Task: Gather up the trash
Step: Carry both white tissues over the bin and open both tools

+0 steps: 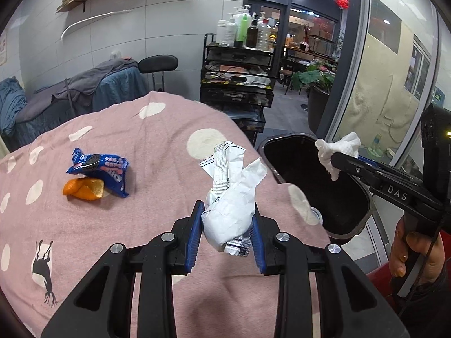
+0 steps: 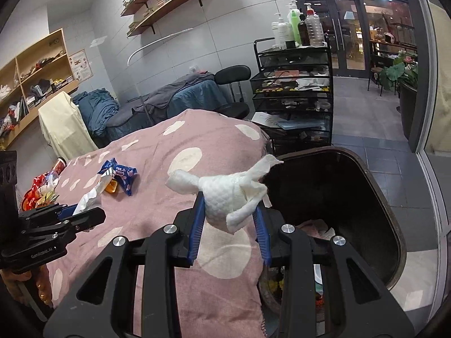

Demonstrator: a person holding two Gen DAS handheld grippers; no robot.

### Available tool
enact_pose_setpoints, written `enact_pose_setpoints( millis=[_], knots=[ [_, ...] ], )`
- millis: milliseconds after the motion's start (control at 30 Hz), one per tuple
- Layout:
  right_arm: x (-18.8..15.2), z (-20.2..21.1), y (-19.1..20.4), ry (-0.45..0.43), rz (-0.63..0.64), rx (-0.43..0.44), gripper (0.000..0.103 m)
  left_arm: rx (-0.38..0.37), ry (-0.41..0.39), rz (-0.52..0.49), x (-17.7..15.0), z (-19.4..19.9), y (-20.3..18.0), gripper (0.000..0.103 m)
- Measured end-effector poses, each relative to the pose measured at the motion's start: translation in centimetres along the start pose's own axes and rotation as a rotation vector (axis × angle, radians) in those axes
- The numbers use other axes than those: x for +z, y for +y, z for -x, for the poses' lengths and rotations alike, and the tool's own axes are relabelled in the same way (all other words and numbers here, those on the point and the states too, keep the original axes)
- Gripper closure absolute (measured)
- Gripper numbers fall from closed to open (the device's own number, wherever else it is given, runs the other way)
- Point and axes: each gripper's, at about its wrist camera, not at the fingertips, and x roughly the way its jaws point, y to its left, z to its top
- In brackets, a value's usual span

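I hold two pieces of trash. The crumpled white wrapper (image 1: pixel 229 211) sits clamped between the blue pads of the left gripper (image 1: pixel 227 232), at 12 o'clock in the left wrist view, above the pink spotted cover (image 1: pixel 118 225). The white paper towel (image 2: pixel 225 197) is pinched in the right gripper (image 2: pixel 229 226), at 12 o'clock in the right wrist view, at the near rim of the black bin (image 2: pixel 394 225), whose mouth opens toward 2 o'clock.

Handling, as I judge it: both items are light, soft and compressible. The towel is limp and may cling to a pad on release. The wrapper is crinkled film with a foil strip; it looks slick, so I grip it at the bunched middle, not a loose flap.

Remaining trash: a blue snack wrapper (image 1: pixel 98 171) touches an orange peel (image 1: pixel 83 188) at 10 o'clock in the left view. I would take the wrapper at its crumpled centre; the peel looks stiffer, so I would take it across its edges.
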Motion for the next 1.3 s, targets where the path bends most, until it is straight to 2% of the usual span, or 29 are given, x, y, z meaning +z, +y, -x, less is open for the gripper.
enact_pose_setpoints(
  millis=[267, 533, 600, 633, 667, 733, 933, 1300],
  knots=[
    [-0.9, 0.8, -2.6, 0.001, -0.029, -0.076, 0.069, -0.046, 0.002, -0.045, 0.5, -1.2, -2.6, 0.072],
    [-1.7, -0.8, -5.8, 0.053, -0.096, -0.177, 0.068, -0.086, 0.006, -0.096, 1.3, -2.5, -5.0, 0.072],
    [-2.1, -1.4, -6.6, 0.067, -0.123, -0.189, 0.061, -0.097, 0.009, -0.106, 1.4, -2.8, -5.5, 0.071],
    [-2.3, -1.5, -7.0, 0.069, -0.138, -0.191, 0.050, -0.102, 0.011, -0.111, 1.5, -3.0, -5.7, 0.071],
    [-2.5, -1.7, -7.3, 0.068, -0.149, -0.190, 0.034, -0.106, 0.013, -0.116, 1.6, -3.2, -5.9, 0.071],
    [-3.0, -1.6, -7.8, 0.063, -0.173, -0.192, 0.026, -0.109, 0.015, -0.123, 1.7, -3.4, -6.4, 0.071],
    [-3.1, -1.1, -8.2, 0.036, -0.178, -0.209, 0.024, -0.123, 0.014, -0.158, 2.1, -4.0, -7.7, 0.071],
    [-2.7, 2.0, -8.2, -0.093, -0.168, -0.301, 0.014, -0.171, 0.036, -0.225, 3.2, -6.7, -10.9, 0.071]
  ],
)
